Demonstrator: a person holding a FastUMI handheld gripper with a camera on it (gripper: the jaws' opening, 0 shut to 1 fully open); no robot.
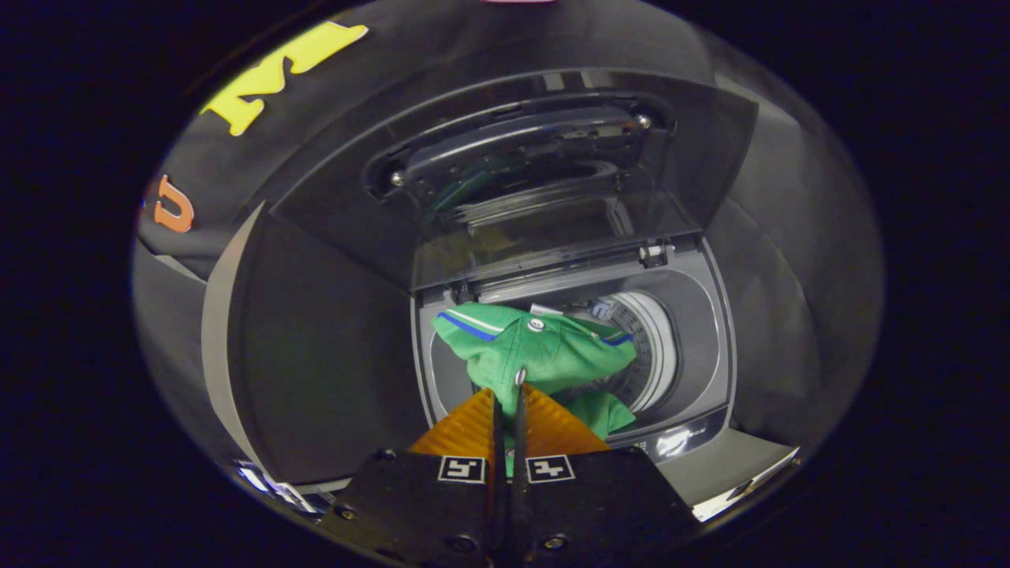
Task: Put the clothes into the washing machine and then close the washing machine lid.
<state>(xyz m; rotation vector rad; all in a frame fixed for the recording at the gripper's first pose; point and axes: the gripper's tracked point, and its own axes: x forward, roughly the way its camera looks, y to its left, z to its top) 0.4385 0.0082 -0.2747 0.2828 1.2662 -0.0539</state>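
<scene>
A green polo shirt (pixel 544 355) with blue and white collar stripes hangs from my gripper (pixel 509 393), whose fingers are pressed together on a fold of its cloth. The shirt dangles over the round drum opening (pixel 651 347) of a grey top-loading washing machine (pixel 702 315), just ahead of the fingers and partly inside the opening. The machine's folding lid (pixel 513 189) stands raised behind the opening, its glass panel reflecting the shirt. The lower part of the shirt is hidden behind the fingers.
The machine's control strip (pixel 678 442) runs along its near edge, beside the fingers. A dark panel (pixel 316 355) stands to the left of the machine. Black cloth walls surround it on both sides and behind.
</scene>
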